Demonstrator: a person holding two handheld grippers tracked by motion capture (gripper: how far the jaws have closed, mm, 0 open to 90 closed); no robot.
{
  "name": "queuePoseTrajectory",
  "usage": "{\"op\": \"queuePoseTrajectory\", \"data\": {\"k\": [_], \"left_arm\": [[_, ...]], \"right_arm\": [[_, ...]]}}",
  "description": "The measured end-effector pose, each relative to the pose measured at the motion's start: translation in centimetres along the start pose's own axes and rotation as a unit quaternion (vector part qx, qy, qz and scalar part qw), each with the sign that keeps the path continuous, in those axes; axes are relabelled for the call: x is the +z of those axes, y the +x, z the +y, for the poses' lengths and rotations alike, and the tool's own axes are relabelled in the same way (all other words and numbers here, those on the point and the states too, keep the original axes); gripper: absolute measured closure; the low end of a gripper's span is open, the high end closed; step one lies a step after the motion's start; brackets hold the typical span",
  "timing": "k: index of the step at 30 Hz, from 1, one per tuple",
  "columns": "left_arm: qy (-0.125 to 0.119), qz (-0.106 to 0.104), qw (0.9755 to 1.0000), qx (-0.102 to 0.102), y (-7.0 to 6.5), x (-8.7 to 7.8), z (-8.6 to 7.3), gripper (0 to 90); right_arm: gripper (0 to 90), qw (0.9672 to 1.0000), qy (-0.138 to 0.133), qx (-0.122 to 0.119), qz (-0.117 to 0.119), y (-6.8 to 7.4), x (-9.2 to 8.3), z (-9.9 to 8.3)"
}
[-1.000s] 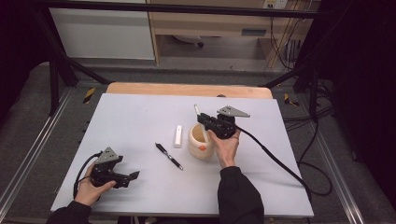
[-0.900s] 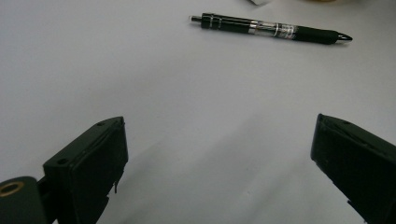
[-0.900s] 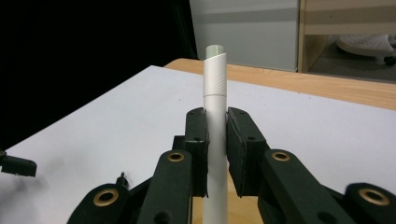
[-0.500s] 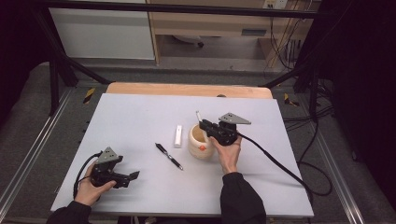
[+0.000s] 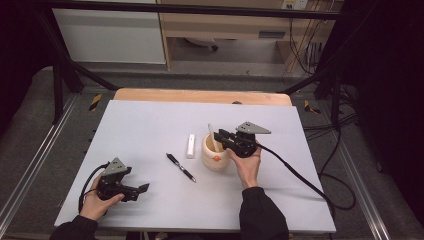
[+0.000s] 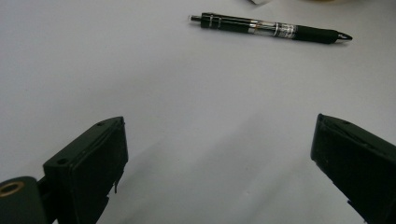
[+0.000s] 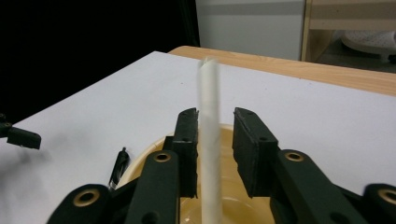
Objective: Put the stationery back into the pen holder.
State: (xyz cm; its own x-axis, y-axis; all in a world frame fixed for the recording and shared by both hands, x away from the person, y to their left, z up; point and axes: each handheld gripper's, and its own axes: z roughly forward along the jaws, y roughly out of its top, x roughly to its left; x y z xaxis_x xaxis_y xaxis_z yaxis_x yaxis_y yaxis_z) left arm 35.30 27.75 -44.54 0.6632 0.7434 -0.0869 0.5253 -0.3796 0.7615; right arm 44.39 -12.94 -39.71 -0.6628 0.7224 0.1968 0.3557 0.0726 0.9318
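Now right gripper [image 7: 212, 149] jaws just opened, white stick [image 7: 208, 140] loose between; left gripper [image 6: 219, 168] spread.

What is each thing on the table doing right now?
White stick: upright in the cup, between the just-opening jaws of the right hand-held gripper, gap on one side.
Cup: upright on the table.
Black pen: lying flat.
White block: lying flat beside the cup.
Left hand-held gripper: open, empty.

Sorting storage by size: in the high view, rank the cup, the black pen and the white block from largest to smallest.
1. cup, clearly the bulkiest.
2. black pen, longer than the block but thin.
3. white block, shortest; close to the pen in overall bulk, so this order is unsure.
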Motion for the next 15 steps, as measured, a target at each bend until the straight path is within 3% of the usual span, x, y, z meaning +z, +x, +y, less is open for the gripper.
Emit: {"op": "queuePoseTrajectory", "data": {"k": [6,9,15], "left_arm": [[0.0,0.0,1.0,-0.001,0.0,0.0,0.0,3.9],[0.002,0.0,1.0,0.0,0.0,0.0,0.0,3.9],[0.003,0.0,1.0,0.0,0.0,0.0,0.0,3.9]], "right_arm": [[56.8,1.0,0.001,-0.007,0.004,0.1,-1.2,0.9],[41.0,0.9999,0.013,0.001,0.01,0.1,-2.2,1.6],[26.3,0.9991,0.041,-0.01,-0.001,0.0,-3.4,2.1]]}}
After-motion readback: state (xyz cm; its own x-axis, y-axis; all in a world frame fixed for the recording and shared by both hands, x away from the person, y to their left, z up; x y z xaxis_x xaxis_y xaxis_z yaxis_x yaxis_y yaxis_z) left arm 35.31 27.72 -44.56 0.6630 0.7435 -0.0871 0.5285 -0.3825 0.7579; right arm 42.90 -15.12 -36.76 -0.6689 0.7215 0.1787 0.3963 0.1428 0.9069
